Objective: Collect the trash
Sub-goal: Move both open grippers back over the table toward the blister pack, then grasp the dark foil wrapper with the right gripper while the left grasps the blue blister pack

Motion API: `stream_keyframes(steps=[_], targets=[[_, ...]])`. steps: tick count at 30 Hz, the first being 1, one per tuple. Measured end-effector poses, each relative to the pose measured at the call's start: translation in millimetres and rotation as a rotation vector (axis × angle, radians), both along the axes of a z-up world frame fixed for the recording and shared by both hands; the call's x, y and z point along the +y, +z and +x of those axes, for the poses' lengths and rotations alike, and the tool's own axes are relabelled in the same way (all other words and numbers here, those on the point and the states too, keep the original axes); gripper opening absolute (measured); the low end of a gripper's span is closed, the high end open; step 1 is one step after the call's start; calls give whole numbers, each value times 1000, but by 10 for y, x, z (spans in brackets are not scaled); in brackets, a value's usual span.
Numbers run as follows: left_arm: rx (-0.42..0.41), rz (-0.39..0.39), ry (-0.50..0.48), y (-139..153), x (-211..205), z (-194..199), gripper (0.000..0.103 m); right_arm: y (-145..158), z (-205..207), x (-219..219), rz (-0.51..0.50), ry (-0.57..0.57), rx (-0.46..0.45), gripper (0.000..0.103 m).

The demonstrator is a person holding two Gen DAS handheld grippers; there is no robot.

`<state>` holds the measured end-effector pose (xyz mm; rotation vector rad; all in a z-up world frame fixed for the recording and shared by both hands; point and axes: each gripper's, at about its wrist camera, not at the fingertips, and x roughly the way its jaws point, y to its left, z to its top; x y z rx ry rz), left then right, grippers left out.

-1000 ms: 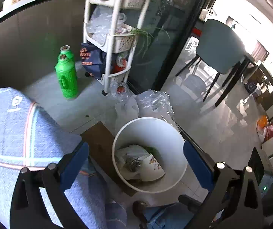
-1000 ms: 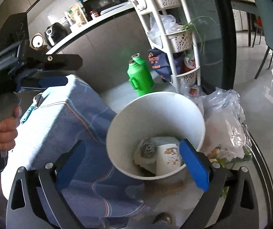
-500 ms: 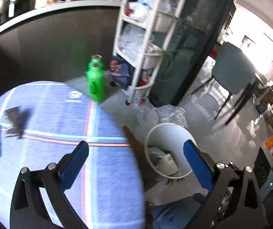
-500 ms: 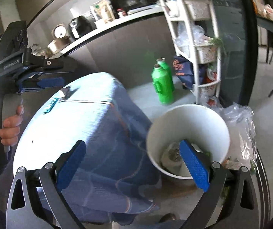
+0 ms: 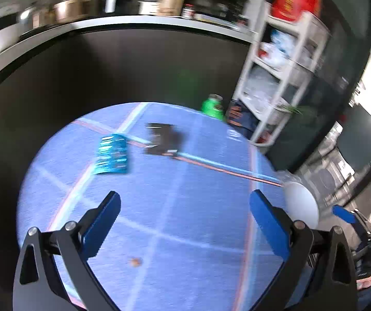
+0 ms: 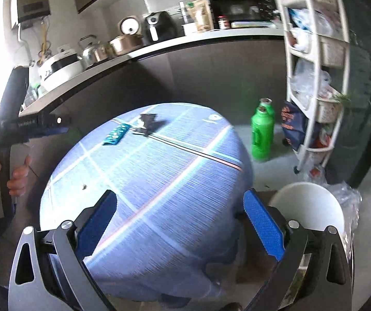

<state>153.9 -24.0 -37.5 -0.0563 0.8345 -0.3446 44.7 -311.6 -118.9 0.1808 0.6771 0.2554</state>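
On round table (image 5: 175, 207), blue plaid cloth: two pieces of trash not yet picked up. Teal wrapper (image 5: 113, 154) toward far-left of top, flat on cloth. Dark crumpled scrap (image 5: 162, 141) just beside it to the right, near but apart. Small brown crumb (image 5: 135, 261) closer in, between left gripper's arms in that view; same speck visible in right view too (image 6: 84, 187).

Left gripper (image 5: 184, 219): jaws spread wide, nothing between pads, hovering above tabletop well short of wrapper. Right gripper (image 6: 180, 220): likewise spread, empty, over near edge of table. Left gripper also seen side-on in right view, handle in a hand (image 6: 17, 173), out past table's left edge.

White bin (image 6: 312, 207) on floor at table's right, beside clear plastic bag (image 6: 351, 199). Inside of bin not visible from here; contents cannot be told.

Progress, as judged: mid-task. Table items all outstanding; wrapper, scrap, crumb each needing a pick and a carry to bin. No item in hand at present.

Orientation of wrapper: rectangular, lying flat. In right view, long axis runs diagonally, from near-left to far-right, toward scrap. Left view blurred; shape reads squarer there, long axis roughly away from camera. Printed stripes crossing short way. Probably best pinched across short side, along an edge, given flatness against cloth.

Scrap: irregular, no clear long axis.

Green bottle (image 6: 261, 134) and white rack (image 6: 317, 77) on floor beyond; not obviously trash.
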Motion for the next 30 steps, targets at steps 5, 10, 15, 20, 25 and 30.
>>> stream_keyframes(steps=[5, 10, 15, 20, 25, 30], targets=[[-1, -13, 94, -37, 611, 90, 99, 109, 263, 336, 6, 31, 25, 94], [25, -21, 131, -169, 956, 277, 99, 202, 644, 721, -6, 62, 45, 94], [49, -6, 124, -334, 989, 528, 99, 199, 1093, 1067, -40, 114, 84, 86], [54, 18, 94, -464, 954, 779, 99, 84, 1625, 1341, -75, 115, 137, 78], [46, 61, 63, -591, 889, 976, 99, -160, 2150, 1477, -84, 85, 206, 70], [63, 63, 47, -723, 902, 1158, 99, -425, 2640, 1587, -86, 59, 250, 69]])
